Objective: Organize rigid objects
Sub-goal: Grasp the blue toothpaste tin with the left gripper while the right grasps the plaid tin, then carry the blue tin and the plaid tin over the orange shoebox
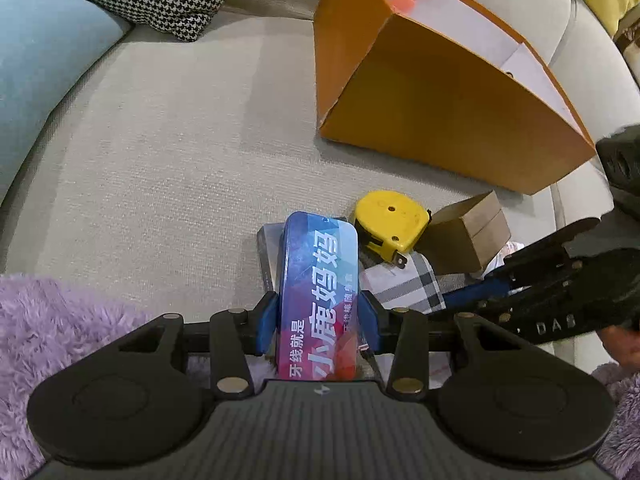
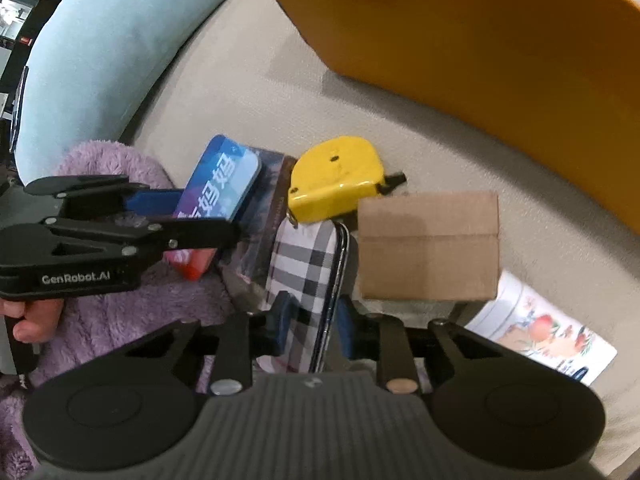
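Left gripper [image 1: 318, 316] pinches the tin [image 1: 316, 280] at centre frame: stiff, slick, light; hold its long sides; right gripper [image 2: 312, 320] clamps the plaid case [image 2: 308, 276] edgewise.

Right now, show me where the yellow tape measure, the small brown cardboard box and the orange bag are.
yellow tape measure [image 2: 334, 178], right wrist view, on its flat yellow side face.
small brown cardboard box [image 2: 428, 244], right wrist view, middle of its top face.
orange bag [image 1: 436, 120], left wrist view, on its broad front panel.
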The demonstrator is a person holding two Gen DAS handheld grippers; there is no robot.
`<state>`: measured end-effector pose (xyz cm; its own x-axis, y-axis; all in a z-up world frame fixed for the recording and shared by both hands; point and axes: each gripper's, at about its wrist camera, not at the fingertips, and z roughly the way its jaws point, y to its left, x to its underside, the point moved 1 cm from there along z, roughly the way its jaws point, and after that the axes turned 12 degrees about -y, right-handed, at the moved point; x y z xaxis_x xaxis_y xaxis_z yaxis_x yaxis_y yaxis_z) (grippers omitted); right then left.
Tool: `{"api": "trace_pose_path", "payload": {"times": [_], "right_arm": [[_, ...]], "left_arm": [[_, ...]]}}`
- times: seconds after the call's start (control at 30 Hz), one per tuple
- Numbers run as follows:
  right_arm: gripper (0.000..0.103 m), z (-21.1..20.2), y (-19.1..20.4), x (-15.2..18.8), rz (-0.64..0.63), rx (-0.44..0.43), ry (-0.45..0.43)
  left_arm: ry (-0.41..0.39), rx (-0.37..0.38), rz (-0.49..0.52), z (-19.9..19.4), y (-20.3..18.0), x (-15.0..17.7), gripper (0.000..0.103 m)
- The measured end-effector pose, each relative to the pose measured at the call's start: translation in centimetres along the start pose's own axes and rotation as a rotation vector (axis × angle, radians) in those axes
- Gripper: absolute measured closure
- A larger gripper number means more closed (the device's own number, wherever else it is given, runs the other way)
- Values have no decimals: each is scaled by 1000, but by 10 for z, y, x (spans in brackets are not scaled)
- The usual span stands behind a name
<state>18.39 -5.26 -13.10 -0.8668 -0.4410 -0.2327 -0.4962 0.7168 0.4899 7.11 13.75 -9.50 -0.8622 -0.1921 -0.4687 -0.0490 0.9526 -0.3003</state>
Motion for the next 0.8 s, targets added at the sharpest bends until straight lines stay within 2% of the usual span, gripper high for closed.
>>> {"api": "trace_pose_path", "payload": {"times": [0.17,0.27,0.33,0.4,0.47,0.57,0.8], "right_arm": [[68,11,-8,0,52,3,20],[66,15,-11,-2,63,1,29],[68,12,-9,-4,58,-7,27],[77,7,-4,-4,39,-31,27],[82,-2,1,-5,22,-76,12],[82,-8,2,-8,-7,-81,-6],[75,0,6,-13,-11,-141,-24]], "left_arm": [[0,-8,14,1,-5,3,54],[-4,-5,6,2,-6,1,54],[-5,1,5,1,-4,1,54],[-7,5,6,1,-2,1,54],[-7,7,13,1,0,2,54],[-2,-3,30,1,-2,2,54],[-13,0,12,0,-1,2,55]]}}
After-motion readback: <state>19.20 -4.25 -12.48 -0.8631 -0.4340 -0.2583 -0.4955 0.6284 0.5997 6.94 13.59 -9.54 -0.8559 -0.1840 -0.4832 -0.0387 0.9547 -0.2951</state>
